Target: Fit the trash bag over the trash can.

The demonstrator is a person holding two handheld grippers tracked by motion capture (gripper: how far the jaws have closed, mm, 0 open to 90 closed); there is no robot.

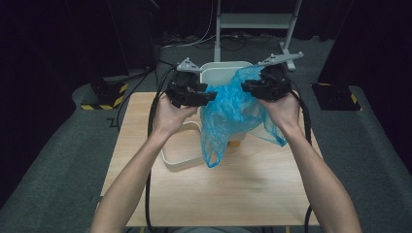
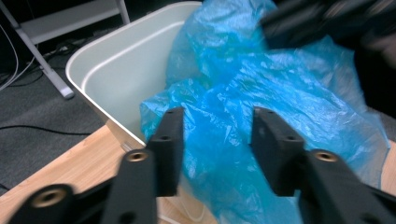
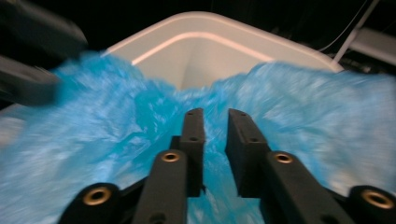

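Overhead, lid (image 1: pixel 180 155) beside bag (image 1: pixel 228 116)

Blue bag (image 3: pixel 299 107) motion-blurred; white bin (image 1: pixel 221 73) mostly hidden behind it

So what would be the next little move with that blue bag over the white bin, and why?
Probably close the left gripper on the blue bag again. Its jaws stand apart with the plastic loose beyond them, and the bag hangs crumpled over the front of the white bin rather than spread around its rim. A fresh grip on each side, the right gripper included, would let the mouth be pulled open.
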